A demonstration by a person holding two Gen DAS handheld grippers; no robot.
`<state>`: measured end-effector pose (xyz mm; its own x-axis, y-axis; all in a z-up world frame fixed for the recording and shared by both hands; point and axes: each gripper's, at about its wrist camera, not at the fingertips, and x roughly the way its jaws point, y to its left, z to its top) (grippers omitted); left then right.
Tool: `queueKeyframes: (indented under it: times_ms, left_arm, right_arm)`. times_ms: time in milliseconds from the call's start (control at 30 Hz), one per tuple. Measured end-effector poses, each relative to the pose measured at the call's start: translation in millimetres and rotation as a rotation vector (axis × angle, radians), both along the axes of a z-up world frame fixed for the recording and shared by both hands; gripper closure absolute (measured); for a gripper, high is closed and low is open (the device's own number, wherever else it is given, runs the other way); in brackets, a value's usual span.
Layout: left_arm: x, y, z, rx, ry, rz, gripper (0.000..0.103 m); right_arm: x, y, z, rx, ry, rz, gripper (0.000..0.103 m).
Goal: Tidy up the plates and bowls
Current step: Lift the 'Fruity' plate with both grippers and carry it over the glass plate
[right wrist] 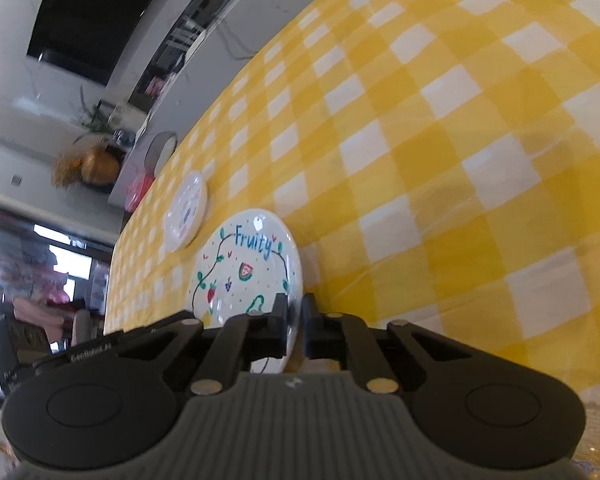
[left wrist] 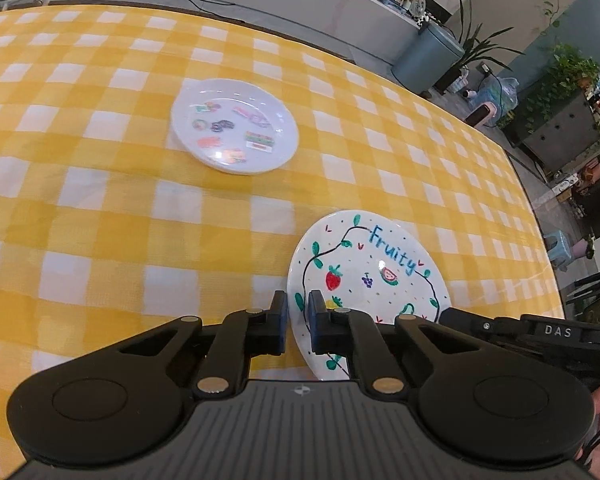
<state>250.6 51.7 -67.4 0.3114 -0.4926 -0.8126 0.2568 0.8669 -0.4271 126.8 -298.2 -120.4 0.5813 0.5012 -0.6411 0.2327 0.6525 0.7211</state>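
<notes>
My right tongs (right wrist: 294, 320) are clamped on the rim of the Fruity plate (right wrist: 246, 268). My left tongs (left wrist: 298, 320) are nearly together at that plate's opposite edge; whether they pinch it I cannot tell. Beyond the Fruity plate, the sticker plate (left wrist: 234, 126) lies flat on the desk (left wrist: 100, 220). I judge this the carrying step: next, stack Fruity onto it.

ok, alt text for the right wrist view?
The right hand-held gripper pinches the rim of the "Fruity" plate over a yellow checked tablecloth. A second white plate lies beyond it.
</notes>
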Motion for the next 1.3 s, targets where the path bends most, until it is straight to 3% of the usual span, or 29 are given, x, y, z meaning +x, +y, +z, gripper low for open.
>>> queueKeyframes:
  times_ms: [300, 367, 433, 800, 867, 1033, 1300]
  left_arm:
    - [8, -7, -8, -0.034, 0.041, 0.002, 0.094]
    - [12, -6, -9, -0.046, 0.058, 0.001, 0.094]
    - [15, -4, -11, -0.055, 0.074, -0.001, 0.091]
    - [20, 0, -16, -0.09, 0.073, -0.021, 0.093]
    - [20, -1, -15, -0.083, 0.069, -0.02, 0.094]
    - [17, -5, -6, -0.085, 0.049, -0.018, 0.095]
    - [8, -11, 33, -0.08, -0.004, -0.015, 0.096]
  right_arm:
    - [-6, -17, -3, 0.039, 0.013, -0.045, 0.099]
    - [-5, -18, -3, 0.048, 0.014, -0.037, 0.095]
    - [-6, -23, -3, 0.051, 0.019, -0.05, 0.095]
    - [-9, -27, -7, 0.097, 0.02, -0.042, 0.094]
    - [-10, -26, -7, 0.087, 0.023, -0.047, 0.099]
    - [-11, -25, -1, 0.056, 0.02, -0.049, 0.099]
    - [-22, -33, 14, 0.122, -0.013, -0.073, 0.099]
